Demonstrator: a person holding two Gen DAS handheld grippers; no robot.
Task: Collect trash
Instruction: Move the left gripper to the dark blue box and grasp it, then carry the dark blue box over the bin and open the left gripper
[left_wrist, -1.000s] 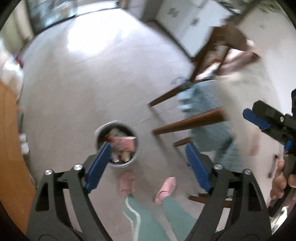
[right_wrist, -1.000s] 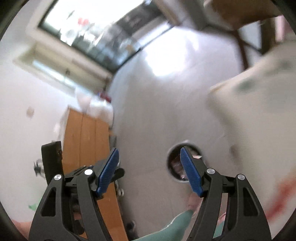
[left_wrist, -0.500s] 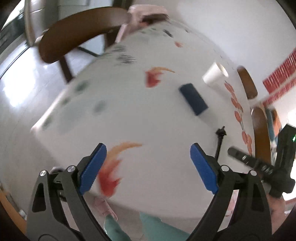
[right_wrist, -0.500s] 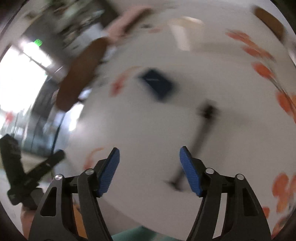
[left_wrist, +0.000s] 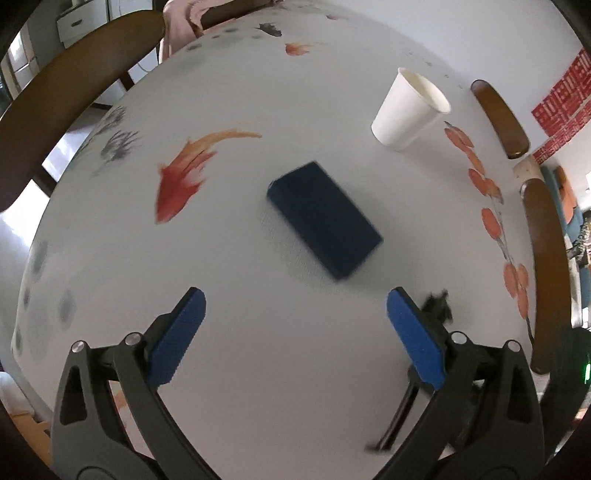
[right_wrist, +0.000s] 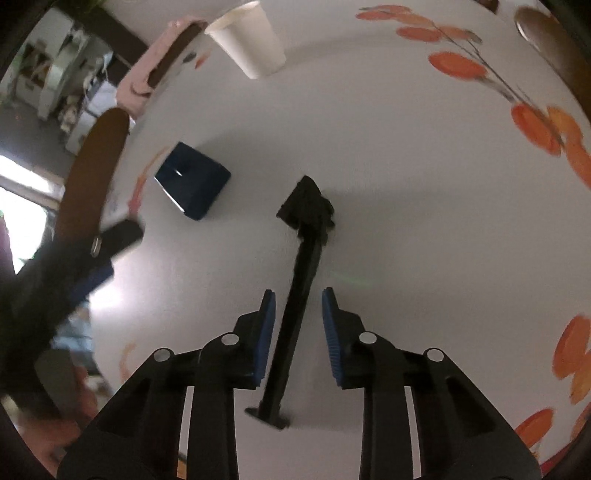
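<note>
On the white fish-print tablecloth (left_wrist: 258, 350) lie a dark blue box (left_wrist: 325, 218), a white paper cup (left_wrist: 406, 107) and a black stick with a lumpy head (left_wrist: 437, 306). My left gripper (left_wrist: 295, 299) hovers over the cloth just short of the box, its jaws wide and still opening, nothing between them. In the right wrist view the black stick (right_wrist: 303, 251) runs lengthwise between the closing jaws of my right gripper (right_wrist: 298, 295); a gap shows on each side of it. The blue box (right_wrist: 192, 181) and the cup (right_wrist: 251, 40) lie beyond. The left gripper (right_wrist: 92, 258) is a blur at the left.
Brown wooden chair backs ring the table: one at the left (left_wrist: 74, 96), two at the right (left_wrist: 546, 266) (left_wrist: 496, 114). A pink cloth (left_wrist: 184, 14) hangs over the far chair. The table's edge curves along the left and bottom of the left wrist view.
Both views swung from the floor and its trash bin up onto the tabletop. The right jaws narrowed around the black stick. The left jaws spread wider and neared the blue box.
</note>
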